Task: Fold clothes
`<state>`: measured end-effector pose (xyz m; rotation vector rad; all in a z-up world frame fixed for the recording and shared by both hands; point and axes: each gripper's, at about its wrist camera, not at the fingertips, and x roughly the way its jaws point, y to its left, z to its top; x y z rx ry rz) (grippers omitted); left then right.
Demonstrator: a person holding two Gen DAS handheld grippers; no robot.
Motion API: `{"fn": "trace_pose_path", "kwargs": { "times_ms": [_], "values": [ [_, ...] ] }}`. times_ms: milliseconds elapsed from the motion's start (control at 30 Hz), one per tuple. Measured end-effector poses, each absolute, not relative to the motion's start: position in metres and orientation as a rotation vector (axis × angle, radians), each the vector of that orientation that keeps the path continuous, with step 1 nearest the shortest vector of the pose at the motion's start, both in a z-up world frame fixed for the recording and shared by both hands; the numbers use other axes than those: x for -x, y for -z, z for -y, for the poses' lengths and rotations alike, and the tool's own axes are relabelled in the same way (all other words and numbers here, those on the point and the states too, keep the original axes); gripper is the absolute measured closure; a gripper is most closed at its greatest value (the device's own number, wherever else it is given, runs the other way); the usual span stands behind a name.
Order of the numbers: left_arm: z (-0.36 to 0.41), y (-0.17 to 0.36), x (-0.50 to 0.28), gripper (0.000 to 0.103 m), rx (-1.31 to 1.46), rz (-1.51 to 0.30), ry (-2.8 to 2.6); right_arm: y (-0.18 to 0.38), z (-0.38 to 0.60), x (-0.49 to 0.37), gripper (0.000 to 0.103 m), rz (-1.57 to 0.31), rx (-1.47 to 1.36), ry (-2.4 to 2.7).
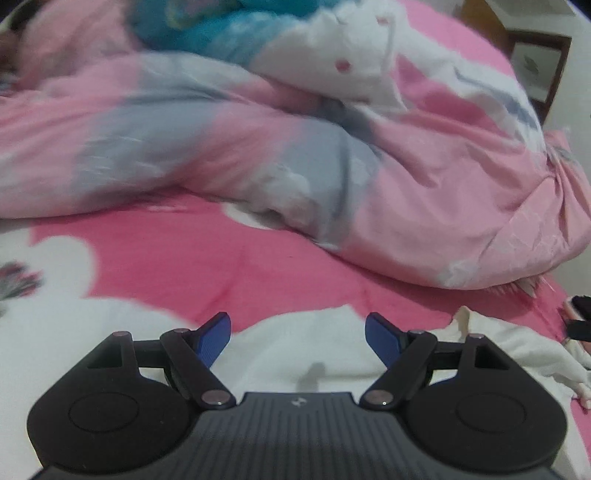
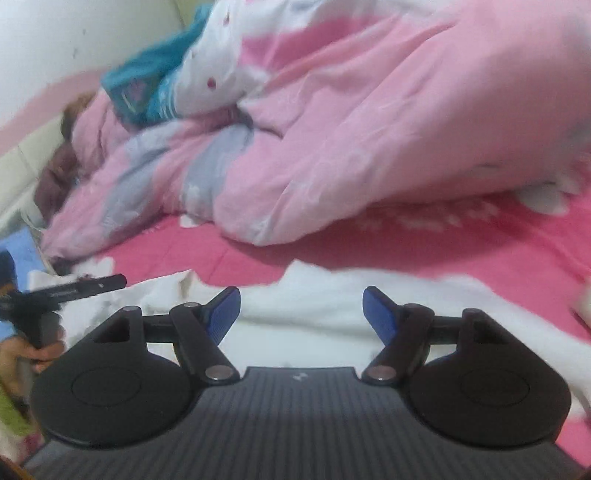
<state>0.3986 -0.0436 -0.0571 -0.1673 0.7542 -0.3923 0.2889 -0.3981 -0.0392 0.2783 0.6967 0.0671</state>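
Note:
A white garment (image 1: 295, 347) lies flat on the pink bed sheet (image 1: 207, 258), just ahead of my left gripper (image 1: 297, 332). That gripper is open, blue pads wide apart, with nothing between them. In the right wrist view the same white garment (image 2: 332, 302) spreads under and ahead of my right gripper (image 2: 299, 310), which is also open and empty. At the left edge of that view the left gripper (image 2: 74, 288) shows side-on, held by a hand (image 2: 33, 350).
A bunched pink, grey and white duvet (image 1: 258, 147) fills the far side of the bed, with a teal cloth (image 1: 207, 33) behind it. A dark wooden cabinet (image 1: 535, 62) stands at the far right. A white wall (image 2: 74, 37) lies to the left.

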Motion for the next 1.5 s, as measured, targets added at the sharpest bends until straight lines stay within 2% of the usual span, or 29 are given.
{"fn": "trace_pose_path", "kwargs": {
  "times_ms": [200,367,467,500,600,633,667,700,967,1100,1300,1467,1500],
  "values": [
    [0.087,0.078,-0.439,0.024,0.082,-0.85,0.426,0.07,0.392,-0.372,0.032,-0.791,-0.222,-0.079],
    [0.105,0.094,-0.455,0.037,0.023,-0.892,0.436,0.088,0.393,-0.393,0.034,-0.87,-0.207,-0.124],
    [0.111,0.097,-0.457,0.047,-0.028,-0.886,0.42,0.099,0.39,-0.402,0.041,-0.902,-0.178,-0.136],
    [0.112,0.097,-0.458,0.052,-0.04,-0.884,0.415,0.103,0.389,-0.404,0.046,-0.915,-0.177,-0.139],
    [0.118,0.096,-0.454,0.077,-0.1,-0.868,0.404,0.11,0.383,-0.402,0.064,-0.93,-0.134,-0.125],
    [0.12,0.095,-0.452,0.086,-0.115,-0.862,0.406,0.109,0.382,-0.4,0.076,-0.921,-0.126,-0.127],
    [0.123,0.094,-0.45,0.087,-0.128,-0.85,0.398,0.108,0.38,-0.398,0.086,-0.911,-0.119,-0.13],
    [0.125,0.093,-0.448,0.089,-0.141,-0.837,0.388,0.106,0.379,-0.396,0.09,-0.898,-0.114,-0.124],
    [0.134,0.078,-0.437,0.091,-0.143,-0.637,0.295,0.083,0.371,-0.383,0.095,-0.703,-0.032,-0.014],
    [0.15,0.091,-0.436,0.091,-0.205,-0.564,0.241,0.095,0.368,-0.389,0.095,-0.674,0.007,0.029],
    [0.159,0.115,-0.44,0.09,-0.268,-0.573,0.207,0.121,0.372,-0.409,0.095,-0.699,-0.047,0.057],
    [0.164,0.119,-0.442,0.085,-0.306,-0.583,0.196,0.13,0.384,-0.422,0.089,-0.712,-0.158,0.078],
    [0.165,0.119,-0.441,0.079,-0.315,-0.58,0.189,0.129,0.389,-0.424,0.086,-0.719,-0.204,0.081]
  ]
}}
